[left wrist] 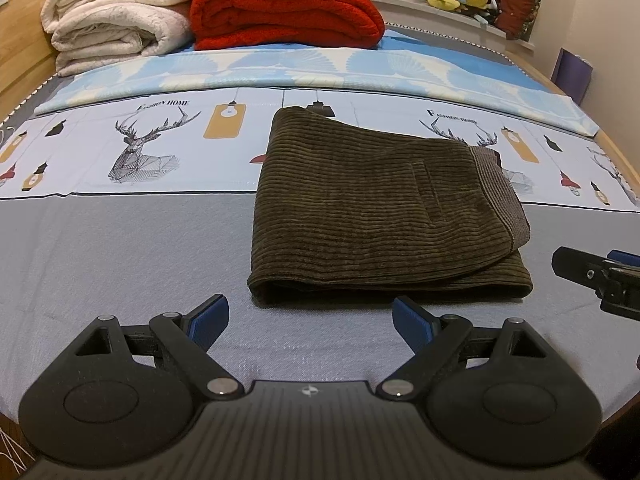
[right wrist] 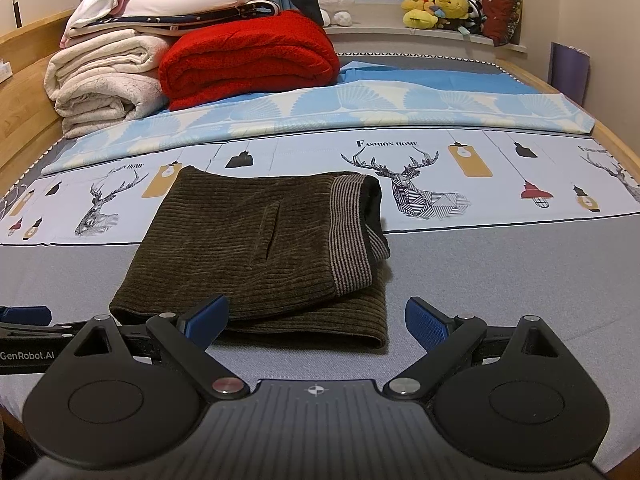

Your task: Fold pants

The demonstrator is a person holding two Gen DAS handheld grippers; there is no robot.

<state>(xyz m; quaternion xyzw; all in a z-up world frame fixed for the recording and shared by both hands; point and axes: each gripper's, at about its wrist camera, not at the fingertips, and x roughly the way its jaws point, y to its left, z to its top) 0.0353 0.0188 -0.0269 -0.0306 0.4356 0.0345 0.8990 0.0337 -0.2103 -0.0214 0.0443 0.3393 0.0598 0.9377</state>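
The pants [left wrist: 384,208] lie in front of me on the grey stretch of the bed [left wrist: 120,248], already doubled into a thick, squarish bundle, with the far end reaching onto the printed deer sheet [right wrist: 408,184]. They are dark olive corduroy, wide-ribbed, and I judge the cloth soft but heavy for its bulk: it will sag and drape when lifted, and the stacked layers will slide on each other unless I pinch through all of them. The ribbing should give my blue pads good bite, so slipping out of the grip is not my worry; the layers shearing apart is. The striped knit waistband [right wrist: 352,232] sits at the right end, stretchy and thinner, with its lower layer poking out unevenly from under the top one.

The rounded fold along the near edge [left wrist: 360,292] is the firmest place to take hold if I need to move or double the bundle again. If I only want to tidy, the waistband corner is the part to nudge.

My left tool [left wrist: 310,318] hovers just short of that near edge, jaws spread wide and holding nothing. My right tool [right wrist: 316,318] is likewise released and empty, its left pad in line with the bundle's near right corner.

Beyond, a red blanket [right wrist: 248,64] and cream blankets [right wrist: 104,80] are stacked well clear at the head of the bed.
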